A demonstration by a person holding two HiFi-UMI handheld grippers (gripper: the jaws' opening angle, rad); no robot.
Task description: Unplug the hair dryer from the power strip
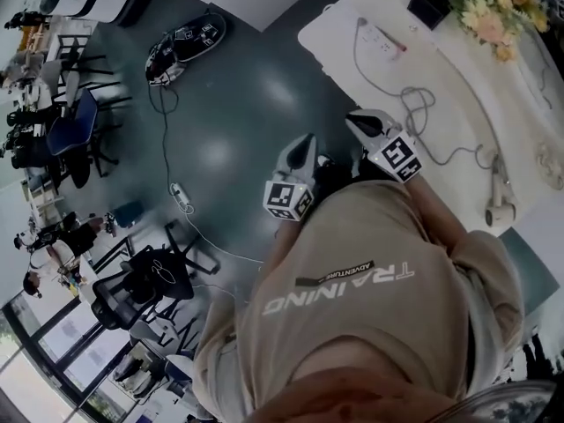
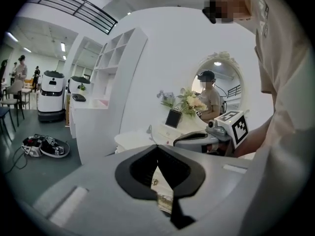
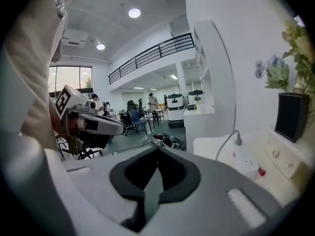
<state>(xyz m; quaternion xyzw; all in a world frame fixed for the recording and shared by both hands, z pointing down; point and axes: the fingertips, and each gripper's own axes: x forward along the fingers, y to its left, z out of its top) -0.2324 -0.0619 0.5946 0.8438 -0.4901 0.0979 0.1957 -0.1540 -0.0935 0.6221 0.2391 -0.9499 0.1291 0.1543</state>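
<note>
While tucked against the chest, left gripper (image 1: 307, 144): jaws closed, empty, tips out over the floor (image 1: 256, 104).
Right gripper (image 1: 354, 122): just beside it, forearm bent in, jaws closed on nothing, tips at the table (image 1: 335, 33) edge.
Hair dryer (image 1: 500, 203): lying on the table, far right.
Cord (image 1: 423, 104): looped across toward the power strip (image 1: 385, 42) farther back.

Power strip (image 1: 384, 40) and hair dryer (image 1: 500, 205) lie well apart on table (image 1: 335, 26) (cord (image 1: 355, 60) between).
</note>
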